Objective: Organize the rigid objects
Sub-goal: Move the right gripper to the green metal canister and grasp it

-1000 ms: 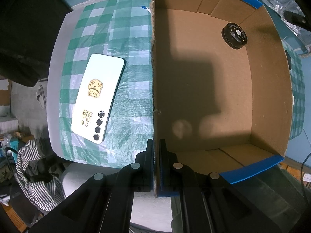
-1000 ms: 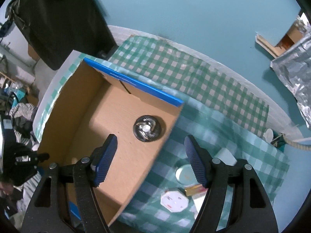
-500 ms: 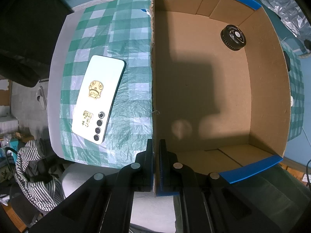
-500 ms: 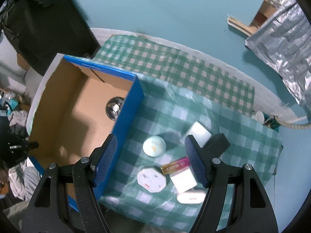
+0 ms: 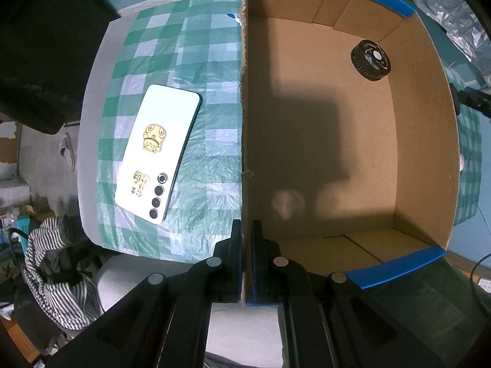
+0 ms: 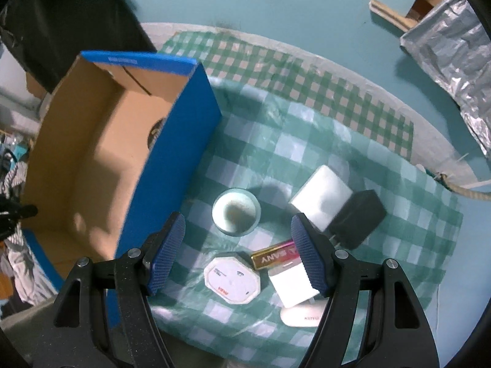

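Observation:
My left gripper [image 5: 244,230] is shut on the near left wall of the cardboard box [image 5: 244,122]. A black round part [image 5: 370,59] lies in the box's far right corner. A white phone [image 5: 158,156] lies face down on the cloth left of the box. My right gripper [image 6: 237,230] is open above loose items right of the box [image 6: 172,165]: a round pale lid [image 6: 235,211], a white octagonal device [image 6: 231,277], a gold battery [image 6: 273,256], a white block [image 6: 320,201], a black block [image 6: 357,219] and a white card [image 6: 293,282].
A green checked cloth [image 6: 307,141] covers the round table [image 6: 353,70]. A white oval item [image 6: 302,316] lies at the table's near edge. Striped fabric [image 5: 52,263] hangs below the table on the left. Silver foil [image 6: 454,49] is at the far right.
My right gripper has swung right, from over the box interior to over the loose items beside it. My left gripper stays clamped on the box wall.

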`<state>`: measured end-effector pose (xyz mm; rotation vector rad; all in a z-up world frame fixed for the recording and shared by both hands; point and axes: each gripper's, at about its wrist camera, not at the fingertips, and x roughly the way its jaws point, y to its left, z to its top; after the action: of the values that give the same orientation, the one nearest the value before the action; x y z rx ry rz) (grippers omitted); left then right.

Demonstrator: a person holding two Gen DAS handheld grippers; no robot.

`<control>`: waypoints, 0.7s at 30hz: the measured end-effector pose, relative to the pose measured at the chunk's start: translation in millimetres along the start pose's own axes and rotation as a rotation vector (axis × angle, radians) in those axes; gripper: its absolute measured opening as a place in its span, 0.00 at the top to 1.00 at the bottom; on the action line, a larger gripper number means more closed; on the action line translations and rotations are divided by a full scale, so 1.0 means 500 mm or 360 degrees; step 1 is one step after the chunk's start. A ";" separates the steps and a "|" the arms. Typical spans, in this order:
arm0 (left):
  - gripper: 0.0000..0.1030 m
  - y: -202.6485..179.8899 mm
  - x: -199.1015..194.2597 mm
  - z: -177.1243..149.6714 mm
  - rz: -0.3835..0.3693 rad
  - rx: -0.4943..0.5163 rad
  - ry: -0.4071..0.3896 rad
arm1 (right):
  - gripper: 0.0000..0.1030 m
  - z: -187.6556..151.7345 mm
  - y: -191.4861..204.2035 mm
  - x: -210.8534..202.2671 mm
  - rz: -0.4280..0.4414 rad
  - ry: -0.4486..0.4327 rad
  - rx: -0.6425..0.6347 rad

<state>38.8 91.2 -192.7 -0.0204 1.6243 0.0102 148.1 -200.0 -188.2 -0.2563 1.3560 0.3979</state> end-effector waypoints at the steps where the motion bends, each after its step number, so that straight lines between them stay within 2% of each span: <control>1: 0.95 0.000 0.000 -0.001 0.0001 -0.0002 0.0000 | 0.30 0.000 0.002 0.009 -0.0008 0.0011 -0.0006; 17: 0.95 -0.003 0.002 -0.009 0.0009 -0.0001 0.0016 | 0.30 0.011 0.008 0.119 -0.0037 0.0086 -0.0033; 21: 0.95 -0.005 0.000 -0.008 0.0010 0.0005 0.0016 | 0.37 0.012 0.008 0.128 -0.0040 0.0086 -0.0033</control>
<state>34.6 88.8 -192.6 -0.0132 1.6345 0.0126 162.1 -185.7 -249.7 -0.3029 1.4010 0.3862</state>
